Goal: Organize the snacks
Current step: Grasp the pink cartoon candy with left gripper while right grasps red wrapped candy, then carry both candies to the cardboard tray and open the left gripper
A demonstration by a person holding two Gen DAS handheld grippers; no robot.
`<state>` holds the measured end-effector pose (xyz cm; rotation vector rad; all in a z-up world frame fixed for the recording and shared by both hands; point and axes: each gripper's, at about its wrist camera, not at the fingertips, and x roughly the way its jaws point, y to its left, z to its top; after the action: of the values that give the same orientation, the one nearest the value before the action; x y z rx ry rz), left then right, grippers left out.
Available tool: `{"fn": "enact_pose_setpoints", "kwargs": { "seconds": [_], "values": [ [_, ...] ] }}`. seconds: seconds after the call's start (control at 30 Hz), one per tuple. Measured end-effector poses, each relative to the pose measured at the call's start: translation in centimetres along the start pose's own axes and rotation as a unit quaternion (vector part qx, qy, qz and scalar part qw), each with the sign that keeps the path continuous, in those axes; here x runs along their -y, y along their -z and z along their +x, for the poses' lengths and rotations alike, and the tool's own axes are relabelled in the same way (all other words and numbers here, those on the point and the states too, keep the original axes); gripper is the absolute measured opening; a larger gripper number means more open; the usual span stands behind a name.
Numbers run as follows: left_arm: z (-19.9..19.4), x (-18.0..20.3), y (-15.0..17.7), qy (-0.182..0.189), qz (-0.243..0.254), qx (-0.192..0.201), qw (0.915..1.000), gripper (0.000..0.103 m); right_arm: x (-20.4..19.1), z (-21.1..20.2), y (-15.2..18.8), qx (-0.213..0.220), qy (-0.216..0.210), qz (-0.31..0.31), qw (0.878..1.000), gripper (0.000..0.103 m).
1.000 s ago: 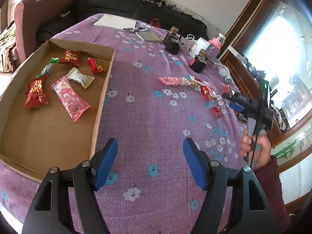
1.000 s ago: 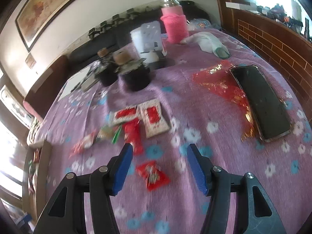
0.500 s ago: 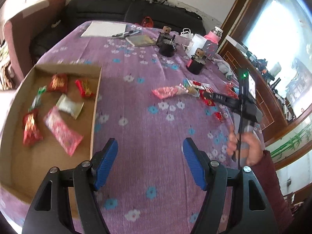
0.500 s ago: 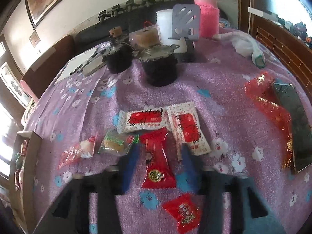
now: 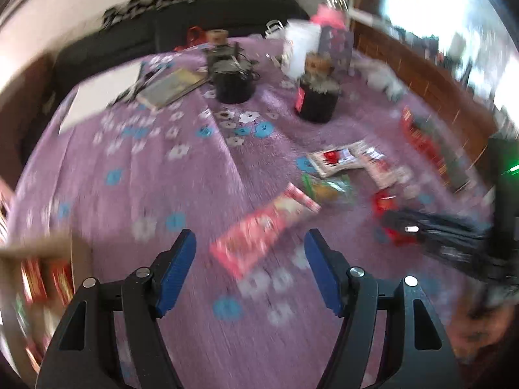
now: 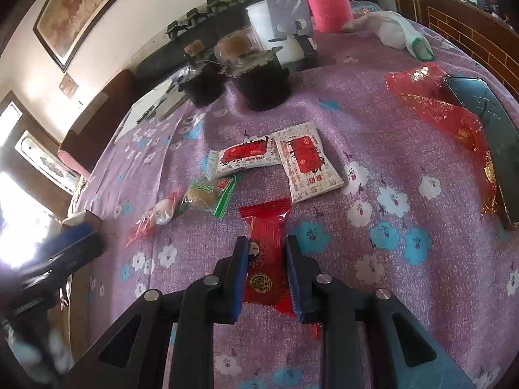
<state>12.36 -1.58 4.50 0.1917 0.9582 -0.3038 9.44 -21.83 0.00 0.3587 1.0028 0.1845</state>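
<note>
Right claw clamping a red snack packet lying on the purple flowered surface; two white-and-red packets sitting at twelve o'clock. Left claw gaping wide, hovering empty, pink packet lying at twelve o'clock.

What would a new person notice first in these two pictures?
The right gripper stands out first: low in the right wrist view, its blue fingers are shut on a long red snack packet on the purple flowered tablecloth. Just beyond lie two white-and-red packets side by side. In the blurred left wrist view, the left gripper is open above a pink packet.
</note>
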Motion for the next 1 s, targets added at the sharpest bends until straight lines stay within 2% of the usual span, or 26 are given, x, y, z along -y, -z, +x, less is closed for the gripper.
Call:
{"fn": "enact_pose_setpoints", "kwargs": {
  "seconds": [0.13, 0.3, 0.37, 0.4, 0.43, 0.47, 0.5, 0.57, 0.67, 0.8, 1.0],
  "values": [
    [2.6, 1.5, -0.9, -0.021, 0.051, -0.007, 0.9985, 0.069, -0.3, 0.2, -0.2, 0.006, 0.004, -0.021, 1.000, 0.025],
    [4.6, 2.7, -1.1, -0.028, 0.083, -0.021, 0.9959, 0.069, -0.5, 0.3, -0.2, 0.010, 0.009, -0.030, 0.999, 0.025],
    [4.4, 2.8, -1.1, -0.030, 0.083, -0.014, 0.9960, 0.069, -0.5, 0.5, -0.4, 0.011, 0.007, -0.030, 0.999, 0.025],
    [4.4, 2.9, -1.2, -0.026, 0.078, -0.021, 0.9964, 0.058, -0.5, 0.5, -0.4, 0.012, 0.007, -0.031, 0.999, 0.024],
    [4.4, 3.0, -1.3, -0.012, 0.075, -0.028, 0.9968, 0.028, -0.5, 0.5, -0.4, 0.013, 0.007, -0.030, 0.999, 0.024],
    [4.4, 3.1, -1.4, -0.003, 0.073, -0.035, 0.9967, 0.023, -0.4, 0.4, -0.3, 0.015, 0.006, -0.028, 0.999, 0.024],
    [4.1, 3.5, -1.2, -0.017, 0.075, -0.038, 0.9963, 0.023, -0.4, 0.4, -0.3, 0.016, 0.006, -0.028, 0.999, 0.024],
    [3.3, 3.9, -0.8, -0.018, 0.077, -0.032, 0.9963, 0.023, -0.3, 0.3, -0.3, 0.018, 0.003, -0.024, 1.000, 0.023],
    [1.9, 3.6, 0.2, -0.012, 0.056, -0.027, 0.9980, 0.023, -0.1, 0.0, -0.3, 0.019, -0.016, -0.013, 1.000, 0.022],
    [-1.9, 1.7, 1.8, 0.014, -0.001, -0.009, 0.9999, 0.023, -0.3, -1.2, -0.4, 0.040, -0.030, -0.013, 0.999, 0.022],
    [-8.4, -1.0, 6.5, 0.047, -0.080, 0.027, 0.9953, 0.023, -0.9, -1.3, -0.2, 0.045, -0.039, -0.018, 0.998, 0.022]
  ]
}}
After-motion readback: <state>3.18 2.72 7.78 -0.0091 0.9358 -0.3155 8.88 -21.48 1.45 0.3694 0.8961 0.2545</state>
